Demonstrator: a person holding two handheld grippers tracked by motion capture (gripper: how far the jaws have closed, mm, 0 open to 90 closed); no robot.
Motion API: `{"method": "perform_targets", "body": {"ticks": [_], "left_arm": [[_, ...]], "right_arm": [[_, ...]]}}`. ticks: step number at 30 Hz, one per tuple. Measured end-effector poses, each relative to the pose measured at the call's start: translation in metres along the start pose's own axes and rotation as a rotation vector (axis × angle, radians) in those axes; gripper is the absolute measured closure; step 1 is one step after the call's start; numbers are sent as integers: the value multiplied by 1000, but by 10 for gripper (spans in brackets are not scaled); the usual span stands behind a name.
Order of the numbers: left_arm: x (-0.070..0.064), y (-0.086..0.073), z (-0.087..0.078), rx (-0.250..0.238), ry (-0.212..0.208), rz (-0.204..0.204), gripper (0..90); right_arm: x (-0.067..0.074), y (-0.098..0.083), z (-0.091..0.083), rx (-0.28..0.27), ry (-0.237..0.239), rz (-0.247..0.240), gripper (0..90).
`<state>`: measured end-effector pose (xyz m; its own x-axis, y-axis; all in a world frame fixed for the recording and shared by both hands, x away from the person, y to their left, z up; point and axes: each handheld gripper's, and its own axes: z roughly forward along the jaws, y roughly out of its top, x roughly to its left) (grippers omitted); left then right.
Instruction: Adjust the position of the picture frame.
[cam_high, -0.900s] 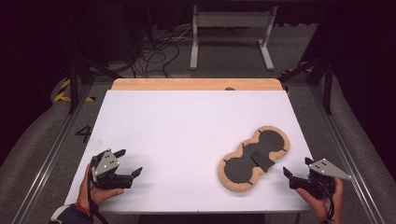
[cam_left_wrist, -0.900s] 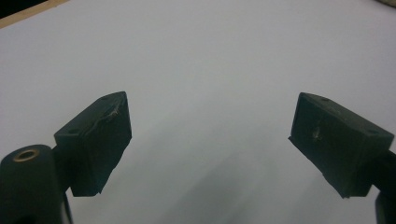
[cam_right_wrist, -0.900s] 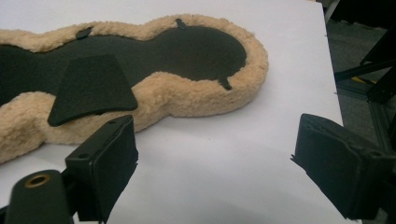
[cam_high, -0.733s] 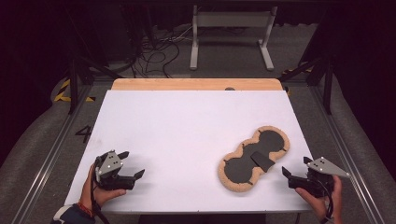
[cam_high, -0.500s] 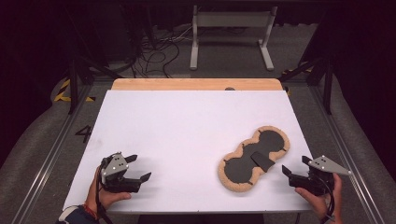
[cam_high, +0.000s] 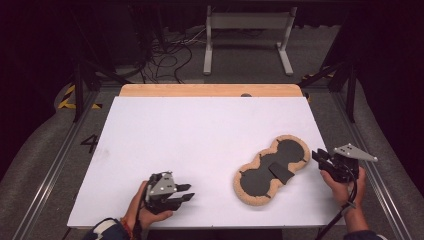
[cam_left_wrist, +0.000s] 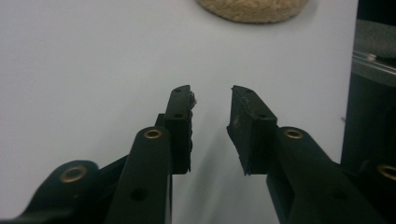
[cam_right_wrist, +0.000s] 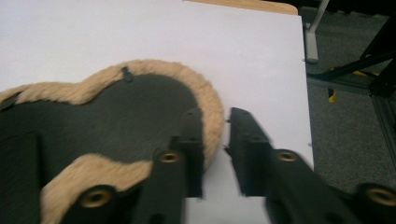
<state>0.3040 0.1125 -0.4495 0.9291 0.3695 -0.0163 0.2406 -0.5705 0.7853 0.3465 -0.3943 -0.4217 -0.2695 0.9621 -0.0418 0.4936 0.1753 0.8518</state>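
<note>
With jaws narrowly apart and empty, the right tool (cam_right_wrist: 215, 116) should straddle what seems the fleece-edged pad's (cam_high: 272, 170) rim squarely before closing; left tool (cam_high: 185, 192), likewise narrow and empty, waits on the desk (cam_high: 210, 130).

The left gripper (cam_high: 186, 192), held low at the near edge of the white table (cam_high: 200, 135), now sits farther toward the middle, closer to the fleece-edged pad (cam_high: 255, 180). The right gripper (cam_high: 318, 156) now sits a little closer to the pad's far lobe.
</note>
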Motion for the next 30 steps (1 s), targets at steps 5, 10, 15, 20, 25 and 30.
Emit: {"method": "perform_targets", "body": {"ticks": [5, 10, 15, 20, 25, 30], "left_arm": [[-18, 21, 36, 56, -83, 43, 819], [-39, 36, 67, 53, -181, 54, 804], [-54, 52, 90, 53, -200, 67, 806], [-60, 63, 103, 70, -169, 53, 802], [-61, 67, 109, 96, -138, 58, 819], [-59, 67, 106, 113, -139, 71, 847]], "right_arm": [[-7, 4, 22, 45, -10, 4, 895], [-9, 7, 35, 71, -34, 5, 874], [-8, 15, 49, 100, -32, -6, 900], [-9, 13, 55, 122, -70, -14, 900], [-12, 9, 64, 165, -57, -18, 900], [-14, 9, 63, 176, 3, -75, 900]]}}
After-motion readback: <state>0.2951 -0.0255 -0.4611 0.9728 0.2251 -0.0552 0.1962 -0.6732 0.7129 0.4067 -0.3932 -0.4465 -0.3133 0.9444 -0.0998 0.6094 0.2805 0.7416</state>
